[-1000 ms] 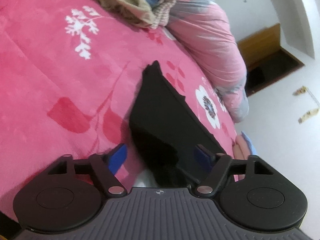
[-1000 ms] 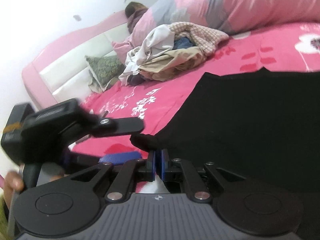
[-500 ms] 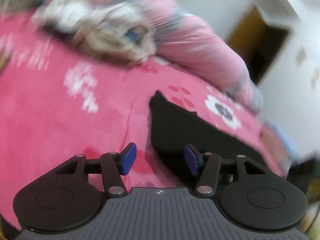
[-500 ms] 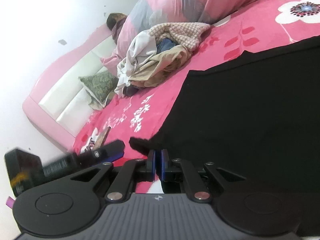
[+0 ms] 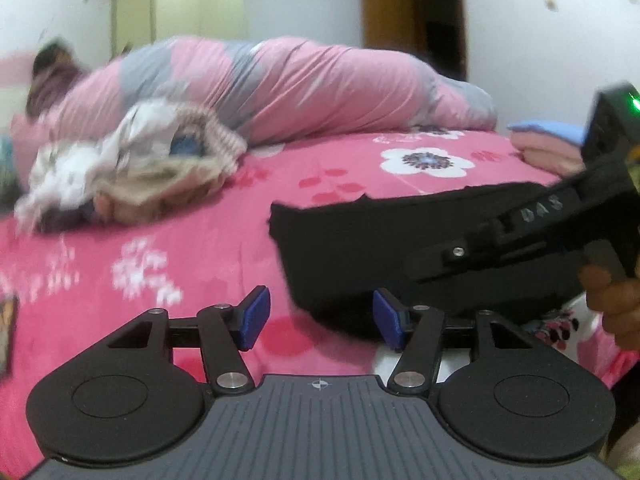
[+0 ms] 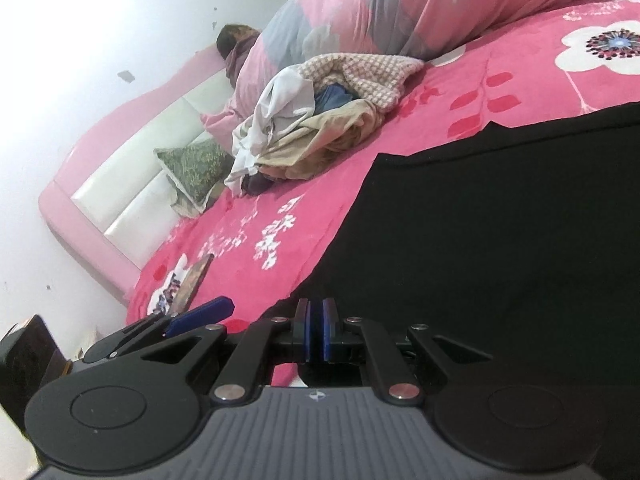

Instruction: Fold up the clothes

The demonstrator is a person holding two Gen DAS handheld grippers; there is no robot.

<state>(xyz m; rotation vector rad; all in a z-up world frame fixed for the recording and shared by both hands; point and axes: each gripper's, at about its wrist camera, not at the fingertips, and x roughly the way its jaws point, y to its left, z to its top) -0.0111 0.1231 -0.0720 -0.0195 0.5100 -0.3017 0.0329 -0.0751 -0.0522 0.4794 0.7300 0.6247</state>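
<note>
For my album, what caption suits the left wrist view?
Open left gripper faces a black garment on a pink floral bed.

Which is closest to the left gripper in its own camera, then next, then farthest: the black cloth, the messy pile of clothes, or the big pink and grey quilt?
From the left gripper:
1. Black cloth, just ahead, to the right.
2. Messy pile of clothes, farther back on the left.
3. Big pink and grey quilt, behind the pile, along the bed's far side.

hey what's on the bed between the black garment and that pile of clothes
Nothing but bare pink bedspread with white flower print separates the black garment from the clothes pile; the right wrist view shows it clearest.
</note>
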